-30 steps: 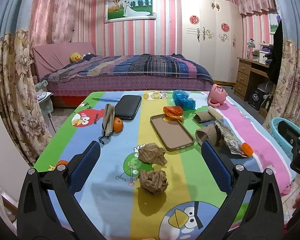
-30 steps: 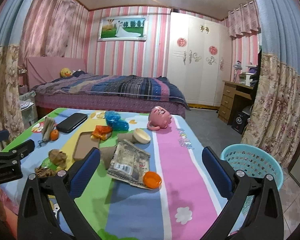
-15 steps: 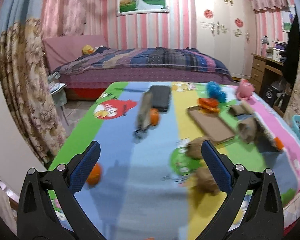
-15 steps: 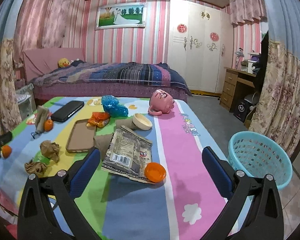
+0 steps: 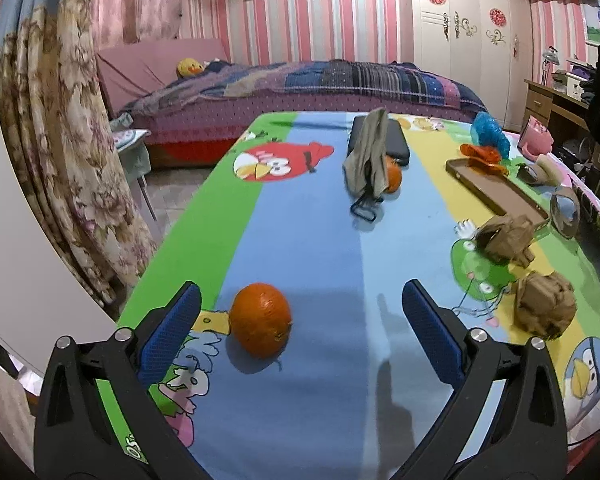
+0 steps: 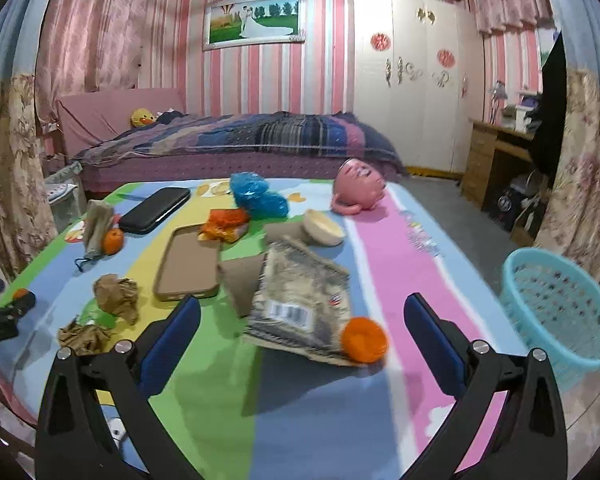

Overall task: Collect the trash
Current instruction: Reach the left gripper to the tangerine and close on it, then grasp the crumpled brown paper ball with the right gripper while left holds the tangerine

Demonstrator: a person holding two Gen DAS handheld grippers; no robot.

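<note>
Off the table's right edge, the blue basket (image 6: 560, 312) looks empty, its mesh blurred. Both grippers, left (image 5: 300, 334) and right (image 6: 302, 338), gape empty. Crumpled paper (image 5: 544, 310) lies near the table's front edge (image 5: 300, 420).

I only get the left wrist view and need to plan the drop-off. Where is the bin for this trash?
Observer: The right wrist view shows a light blue basket on the floor, past the table's right edge.
Operator: Is there any trash on that side that I'm missing?
Observer: Yes. A flat snack wrapper with a barcode lies just ahead of the right gripper, with a blurred orange object at its near corner.
Operator: Is that gripper carrying anything?
Observer: No. Its jaws stand wide open with nothing held.
</note>
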